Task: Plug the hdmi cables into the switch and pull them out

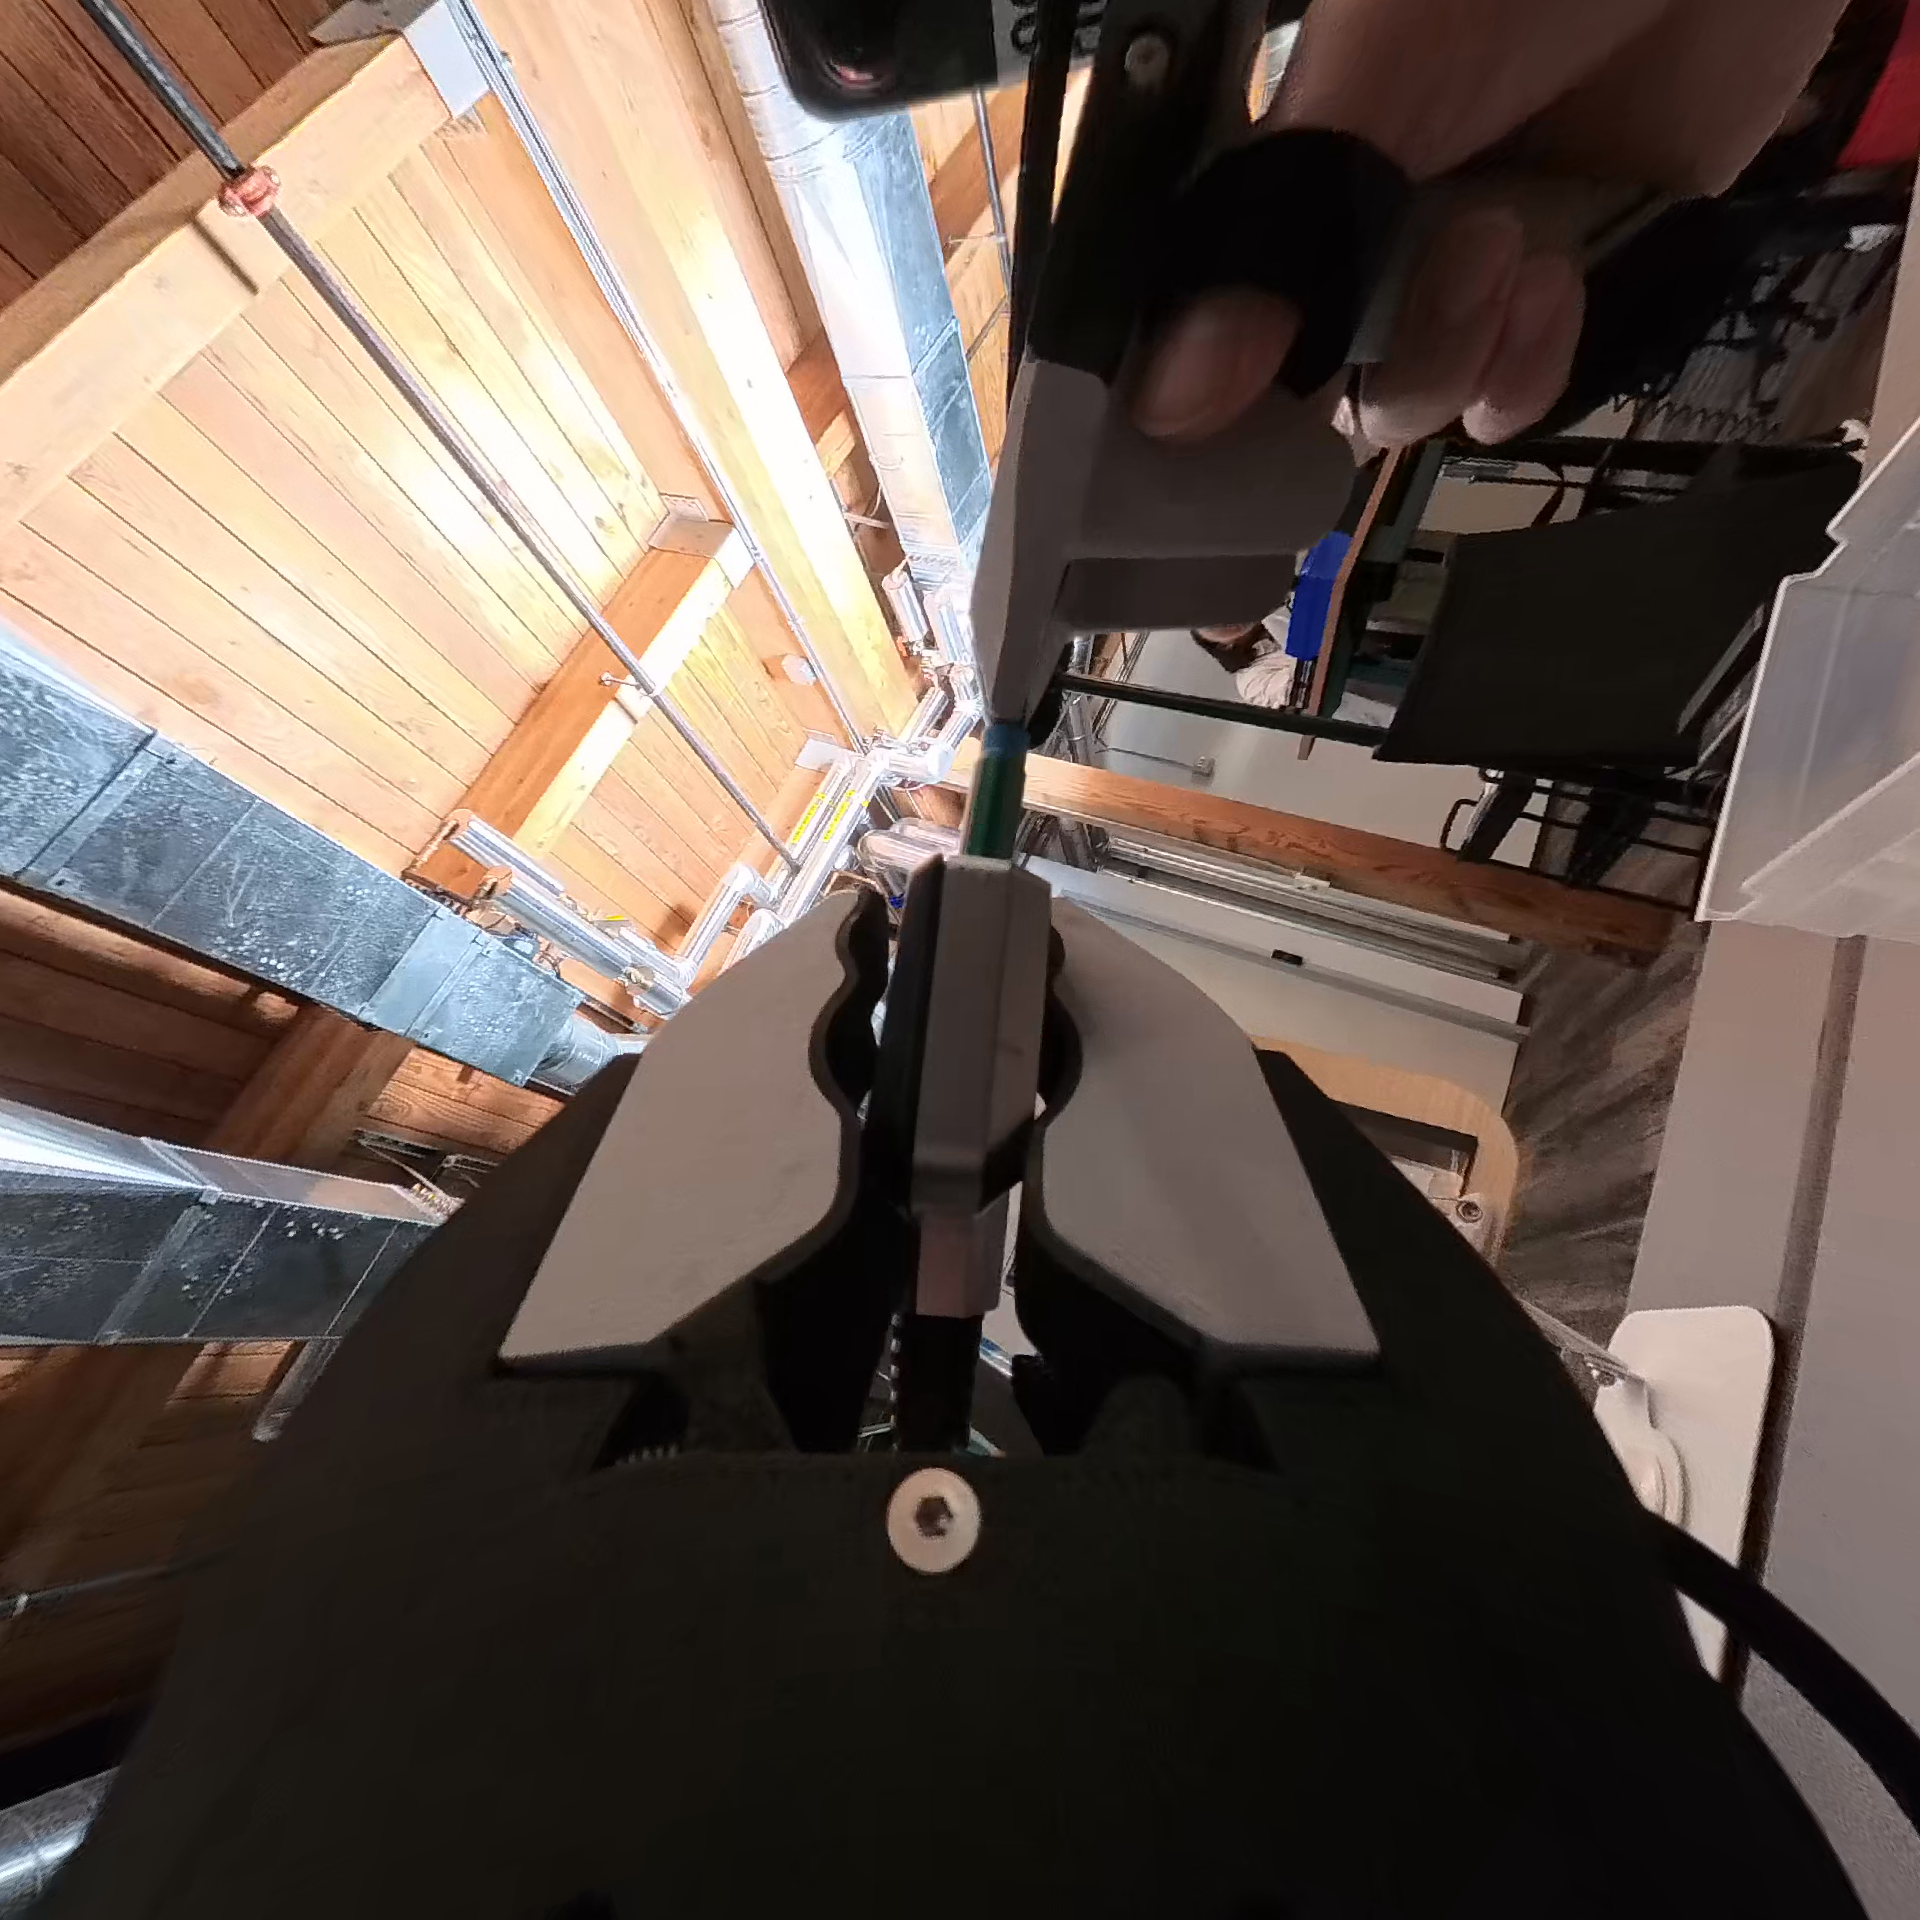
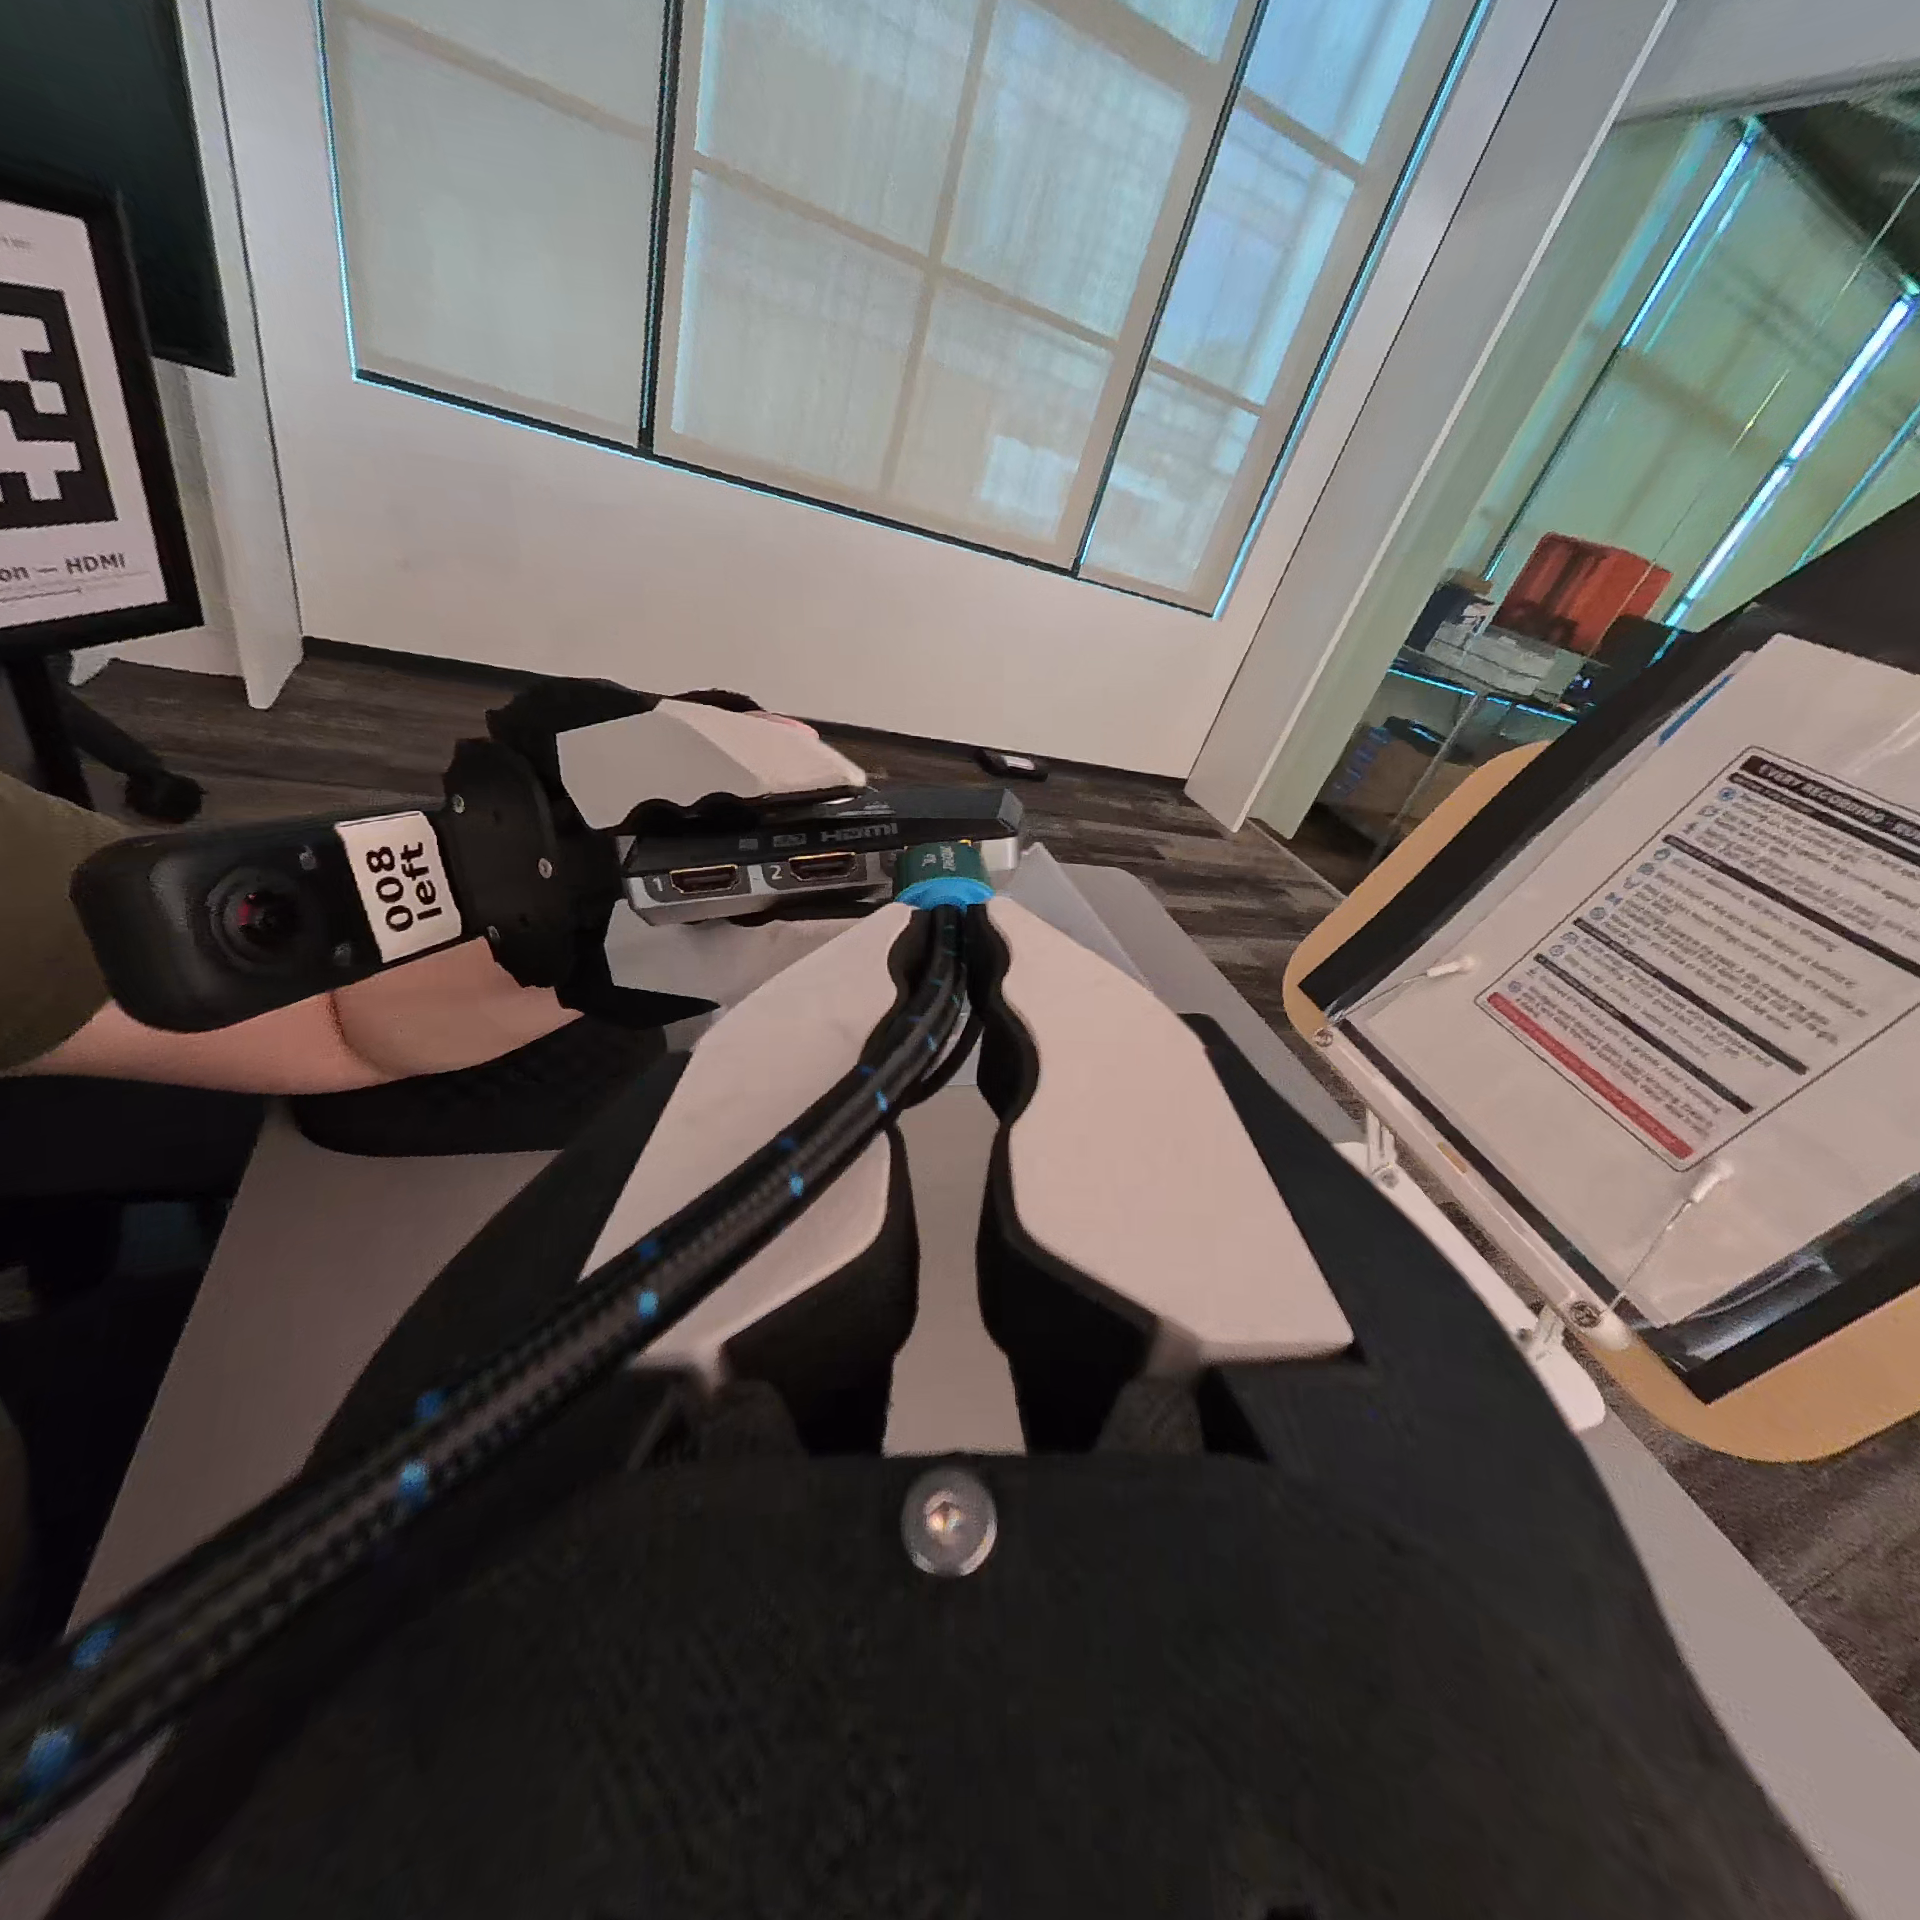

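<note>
My left gripper [image 1: 961, 935] is shut on the grey HDMI switch [image 1: 966, 1039] and holds it edge-on, raised off the table. In the right wrist view the left gripper [image 2: 810, 842] holds the switch [image 2: 717, 883] from the left, with two empty ports facing me. My right gripper [image 2: 940, 935] is shut on the black braided cable [image 2: 727, 1216] just behind its green plug [image 2: 940, 868] with a blue collar. The plug sits at the switch's third port; how deep, I cannot tell. The left wrist view shows the plug [image 1: 995, 800] and right gripper [image 1: 1013, 712] above the switch.
A white table [image 2: 364, 1226] lies below both grippers. A printed sheet in a clear stand [image 2: 1621, 987] stands at the right. A framed marker board [image 2: 62, 416] is at the far left. A clear plastic bin [image 1: 1829, 675] is at the right edge of the left wrist view.
</note>
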`<state>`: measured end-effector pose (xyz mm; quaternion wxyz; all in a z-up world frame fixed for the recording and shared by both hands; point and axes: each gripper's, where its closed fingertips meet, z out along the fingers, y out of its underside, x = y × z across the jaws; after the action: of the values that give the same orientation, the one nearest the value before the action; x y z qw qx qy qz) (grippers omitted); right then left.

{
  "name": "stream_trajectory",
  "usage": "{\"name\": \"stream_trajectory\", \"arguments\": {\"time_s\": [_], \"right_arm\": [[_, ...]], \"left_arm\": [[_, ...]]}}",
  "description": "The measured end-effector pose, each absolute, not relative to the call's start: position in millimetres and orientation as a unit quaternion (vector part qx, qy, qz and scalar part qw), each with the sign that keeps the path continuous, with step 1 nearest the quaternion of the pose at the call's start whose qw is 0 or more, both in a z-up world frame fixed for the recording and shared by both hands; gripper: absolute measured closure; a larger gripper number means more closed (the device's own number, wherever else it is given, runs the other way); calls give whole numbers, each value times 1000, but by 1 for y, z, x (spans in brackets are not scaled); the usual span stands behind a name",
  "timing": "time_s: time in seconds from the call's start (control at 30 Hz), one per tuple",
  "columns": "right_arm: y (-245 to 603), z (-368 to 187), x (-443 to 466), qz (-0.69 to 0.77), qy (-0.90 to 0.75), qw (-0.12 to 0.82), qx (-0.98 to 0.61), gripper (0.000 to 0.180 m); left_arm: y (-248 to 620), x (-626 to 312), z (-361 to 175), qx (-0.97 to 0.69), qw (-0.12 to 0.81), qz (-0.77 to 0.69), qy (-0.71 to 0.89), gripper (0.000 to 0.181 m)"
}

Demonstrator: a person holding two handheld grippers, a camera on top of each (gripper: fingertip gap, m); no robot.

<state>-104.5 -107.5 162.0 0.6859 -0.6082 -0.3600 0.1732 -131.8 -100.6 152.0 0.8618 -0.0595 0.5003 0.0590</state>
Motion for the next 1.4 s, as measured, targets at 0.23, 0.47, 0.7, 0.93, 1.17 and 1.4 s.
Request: {"name": "stream_trajectory", "arguments": {"time_s": [0.23,0.47,0.7,0.93,1.17,1.4], "right_arm": [[-106,156,-101,180,-361,670,-623,173],[-102,154,-98,176,-351,667,-633,173],[-103,171,-92,80,-331,711,-615,173],[-109,178,-96,-9,-329,727,-602,172],[-110,176,-98,-6,-330,723,-607,173],[-112,173,-96,-4,-326,709,-626,173]], "left_arm": [[-101,-128,147,-70,853,43,516,156],[-98,-124,144,-82,849,32,522,156],[-76,-120,154,-157,855,49,492,154],[-62,-121,153,-220,833,27,507,155],[-65,-120,146,-225,807,2,545,157],[-71,-116,141,-221,804,-25,551,158]]}}
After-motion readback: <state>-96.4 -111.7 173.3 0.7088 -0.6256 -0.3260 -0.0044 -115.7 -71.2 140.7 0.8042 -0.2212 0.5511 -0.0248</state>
